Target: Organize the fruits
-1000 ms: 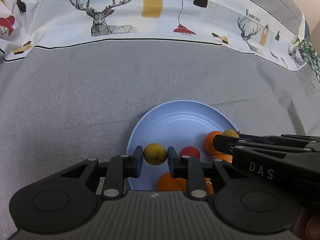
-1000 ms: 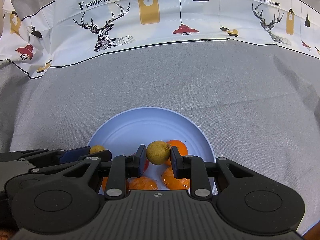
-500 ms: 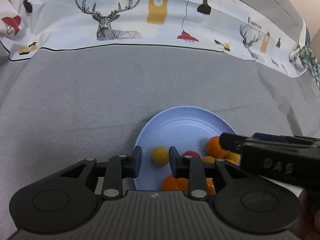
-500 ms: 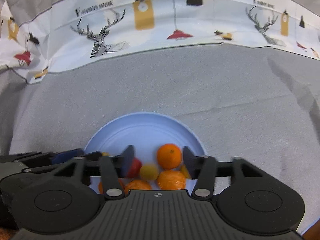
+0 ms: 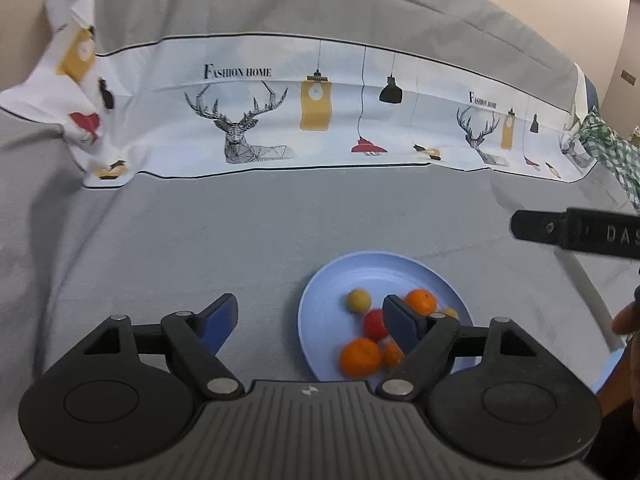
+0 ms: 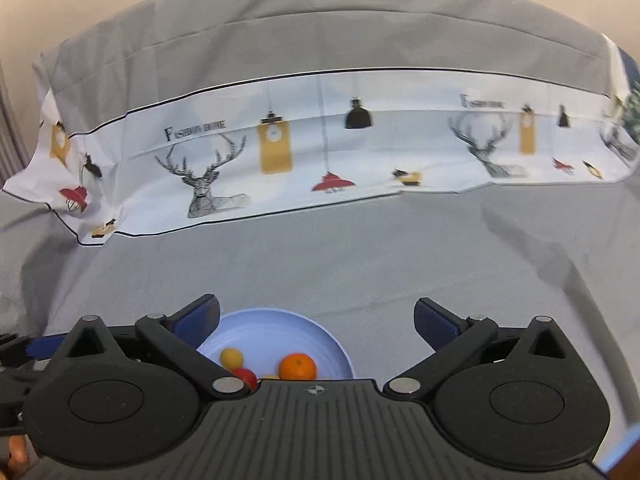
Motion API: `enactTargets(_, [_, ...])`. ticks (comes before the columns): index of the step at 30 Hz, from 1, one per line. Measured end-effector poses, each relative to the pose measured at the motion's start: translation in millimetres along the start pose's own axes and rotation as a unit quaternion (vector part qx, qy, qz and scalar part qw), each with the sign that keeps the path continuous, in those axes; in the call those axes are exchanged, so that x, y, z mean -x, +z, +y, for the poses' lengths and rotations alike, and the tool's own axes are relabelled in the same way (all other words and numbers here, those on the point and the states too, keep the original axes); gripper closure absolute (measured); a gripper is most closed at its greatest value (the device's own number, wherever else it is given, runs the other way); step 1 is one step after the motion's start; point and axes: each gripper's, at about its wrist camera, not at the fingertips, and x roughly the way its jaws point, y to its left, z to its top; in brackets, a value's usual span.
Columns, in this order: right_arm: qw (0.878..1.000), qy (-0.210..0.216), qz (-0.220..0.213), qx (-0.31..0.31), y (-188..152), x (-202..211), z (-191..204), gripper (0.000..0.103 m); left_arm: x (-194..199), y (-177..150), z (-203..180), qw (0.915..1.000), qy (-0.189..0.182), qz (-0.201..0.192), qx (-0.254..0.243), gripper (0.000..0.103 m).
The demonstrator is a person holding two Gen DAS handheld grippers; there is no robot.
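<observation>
A light blue plate (image 5: pixel 328 312) (image 6: pixel 272 324) lies on the grey cloth and carries several fruits: oranges (image 5: pixel 360 356) (image 6: pixel 297 366), a red fruit (image 5: pixel 375 323) (image 6: pixel 245 376) and a small yellow fruit (image 5: pixel 358 300) (image 6: pixel 231 357). My left gripper (image 5: pixel 310 318) hangs above the plate's near left side, jaws opening, nothing between them. My right gripper (image 6: pixel 316 318) is raised over the plate, jaws opening wide and empty. One finger of the right gripper (image 5: pixel 576 234) shows at the right edge of the left wrist view.
Grey cloth (image 5: pixel 200 240) covers the surface and rises at the back. A white printed strip (image 5: pixel 312 120) (image 6: pixel 320 152) with deer and lamps runs across it. Green checked fabric (image 5: pixel 612 152) sits at the far right. A person's hand (image 5: pixel 628 320) holds the right gripper.
Both grippers let go of their small yellow fruits onto the plate, opened wide, then rose and drew back, so the plate looks smaller and lower in both views.
</observation>
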Motion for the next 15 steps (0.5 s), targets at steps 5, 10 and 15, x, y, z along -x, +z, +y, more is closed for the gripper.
enactTargets(5, [1.000,-0.010,-0.011,0.002,-15.9,27.8,-3.9,0.001,21.9,-22.3,-0.2,0.9994,0.005,0.020,0.026,0.001])
enactTargets(10, [0.999,0.004,0.047,0.023,-35.1,16.8,2.7,0.001,13.3,-34.1,-13.0,0.9983,0.021,0.052,0.015,0.001])
enactTargets(15, [0.994,-0.009,0.108,0.032,-48.2,-7.5,8.8,0.001,-2.4,-36.7,-15.4,0.9965,0.037,0.074,0.012,0.001])
